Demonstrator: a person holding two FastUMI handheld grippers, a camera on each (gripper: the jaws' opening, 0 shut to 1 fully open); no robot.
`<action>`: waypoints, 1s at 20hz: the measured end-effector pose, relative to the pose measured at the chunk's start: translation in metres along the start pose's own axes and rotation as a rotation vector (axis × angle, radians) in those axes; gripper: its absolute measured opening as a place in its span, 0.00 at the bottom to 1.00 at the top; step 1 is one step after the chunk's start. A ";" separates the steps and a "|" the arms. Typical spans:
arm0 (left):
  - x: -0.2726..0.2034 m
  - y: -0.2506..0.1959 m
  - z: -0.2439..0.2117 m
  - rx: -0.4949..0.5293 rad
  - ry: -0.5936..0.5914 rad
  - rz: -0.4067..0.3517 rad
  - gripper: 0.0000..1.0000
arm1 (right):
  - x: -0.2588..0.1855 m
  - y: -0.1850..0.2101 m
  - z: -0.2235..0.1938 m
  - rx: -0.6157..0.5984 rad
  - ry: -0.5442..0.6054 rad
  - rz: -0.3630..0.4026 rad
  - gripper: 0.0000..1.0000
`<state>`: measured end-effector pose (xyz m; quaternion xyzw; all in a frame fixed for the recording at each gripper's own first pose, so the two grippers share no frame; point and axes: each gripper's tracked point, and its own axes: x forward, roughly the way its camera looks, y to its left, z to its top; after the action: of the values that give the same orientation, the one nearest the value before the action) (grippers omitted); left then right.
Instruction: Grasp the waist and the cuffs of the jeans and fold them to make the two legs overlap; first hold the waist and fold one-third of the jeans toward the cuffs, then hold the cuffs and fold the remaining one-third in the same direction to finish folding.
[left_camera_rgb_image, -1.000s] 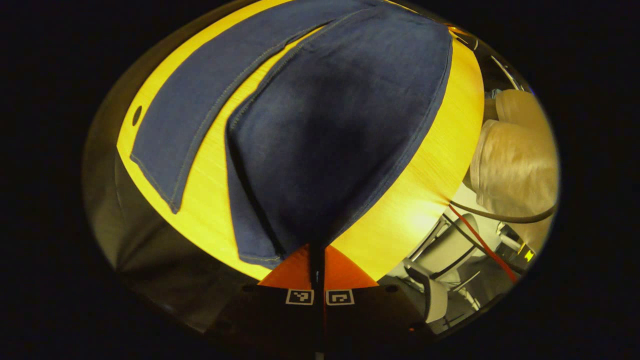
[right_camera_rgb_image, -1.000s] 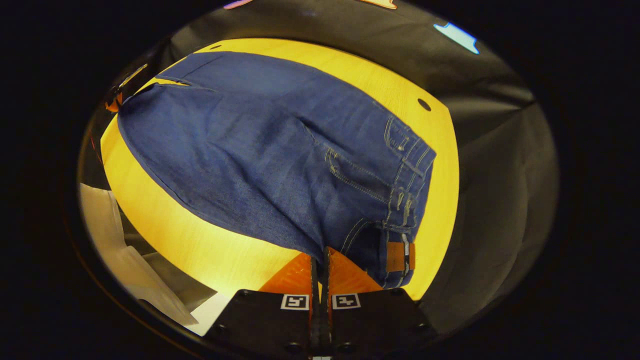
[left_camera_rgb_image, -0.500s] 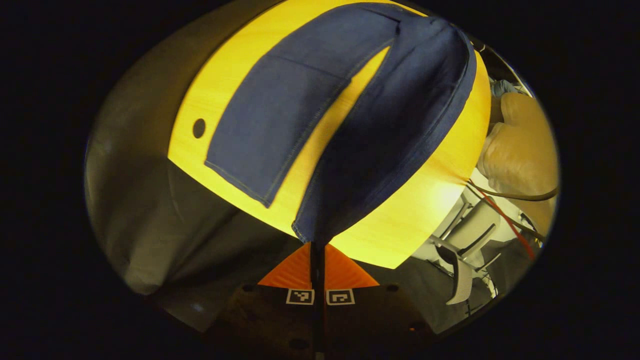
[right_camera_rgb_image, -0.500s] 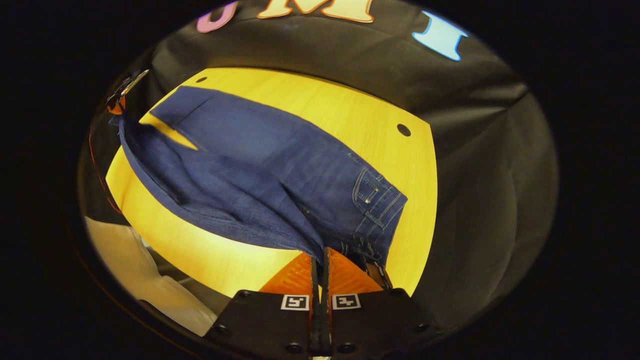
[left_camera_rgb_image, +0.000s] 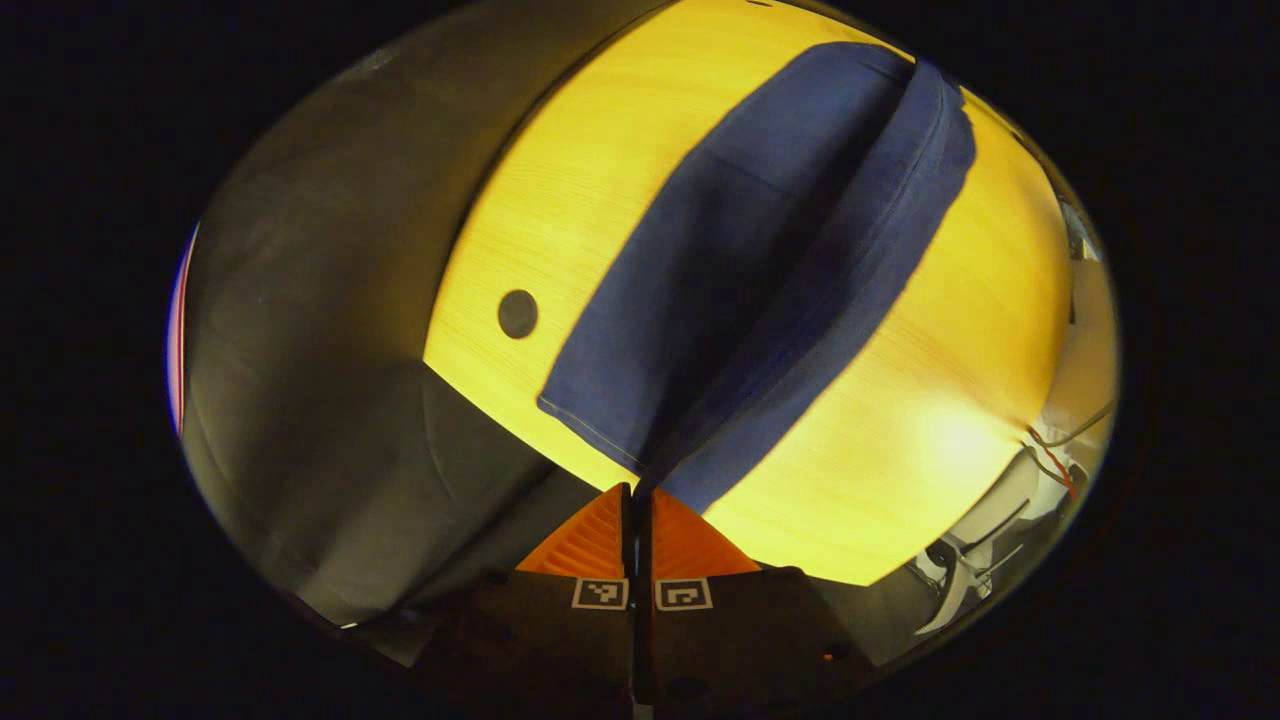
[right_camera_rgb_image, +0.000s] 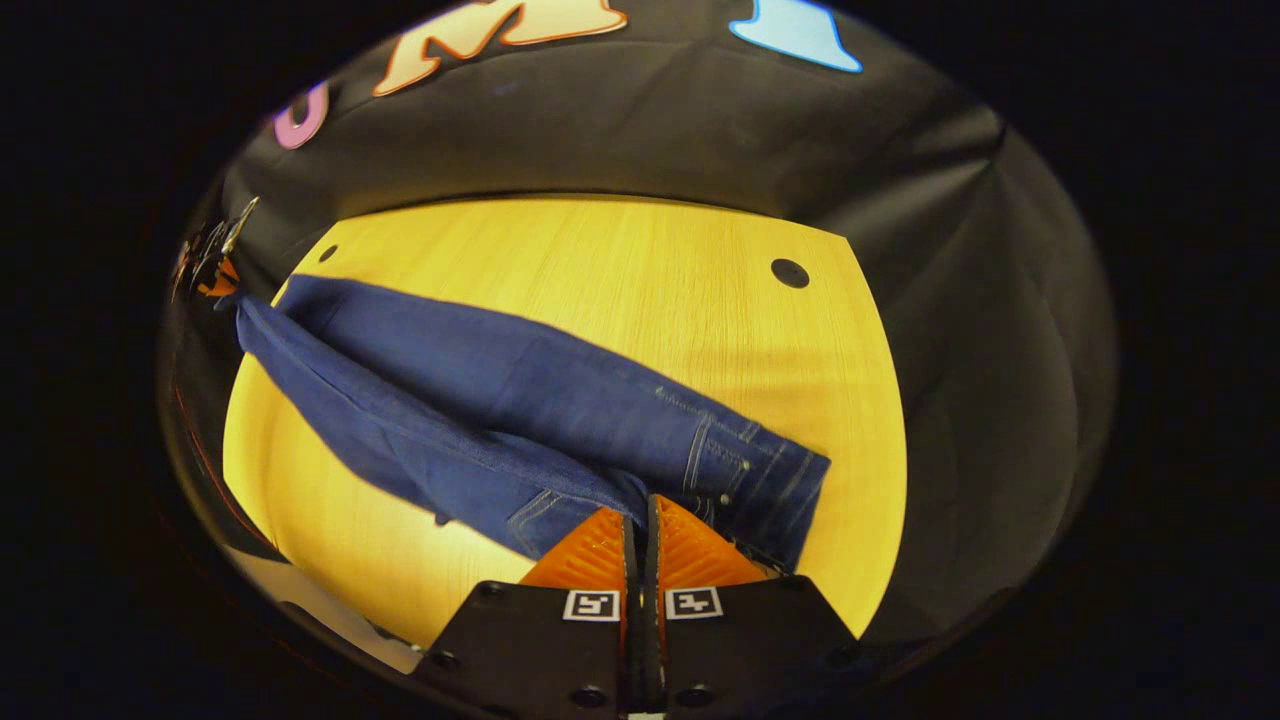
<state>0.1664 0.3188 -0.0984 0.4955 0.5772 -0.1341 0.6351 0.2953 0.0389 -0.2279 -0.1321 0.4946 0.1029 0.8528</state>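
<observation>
- In the left gripper view, a dark hole (left_camera_rgb_image: 517, 313) sits in the yellow table (left_camera_rgb_image: 560, 200) at centre left, close to the table's edge.
- Right of the hole, the jeans (left_camera_rgb_image: 740, 290) run as a long blue band from the bottom centre up to the upper right of the frame; one leg lies flat, and the other rises beside it as a raised fold.
- At the bottom centre your left gripper (left_camera_rgb_image: 637, 490) has its jaws clenched on the cuff (left_camera_rgb_image: 650, 462), with cloth pinched between the closed fingers.
- In the right gripper view, your left gripper (right_camera_rgb_image: 215, 265) shows small at the far left edge, gripping the far end of the jeans (right_camera_rgb_image: 480, 400).
- From there the jeans stretch diagonally down to the bottom centre, lying on the table (right_camera_rgb_image: 620, 270).
- Your right gripper (right_camera_rgb_image: 640, 505) at the bottom centre is clamped tight on the waist (right_camera_rgb_image: 760, 480), whose stitched seams lie just right of the fingers.
- A hole (right_camera_rgb_image: 789, 272) marks the table's upper right.
</observation>
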 end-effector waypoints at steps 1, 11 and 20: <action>0.010 0.009 0.007 -0.005 0.006 0.022 0.00 | 0.015 -0.001 0.004 0.010 0.000 -0.002 0.02; 0.100 0.035 0.056 -0.054 -0.020 0.188 0.00 | 0.097 -0.007 0.006 0.037 0.038 -0.017 0.03; 0.054 0.060 0.052 -0.387 -0.269 0.544 0.95 | 0.064 0.002 0.029 0.284 -0.081 0.161 0.73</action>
<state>0.2585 0.3281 -0.1242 0.4795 0.3500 0.0873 0.7999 0.3494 0.0534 -0.2701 0.0343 0.4784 0.1052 0.8711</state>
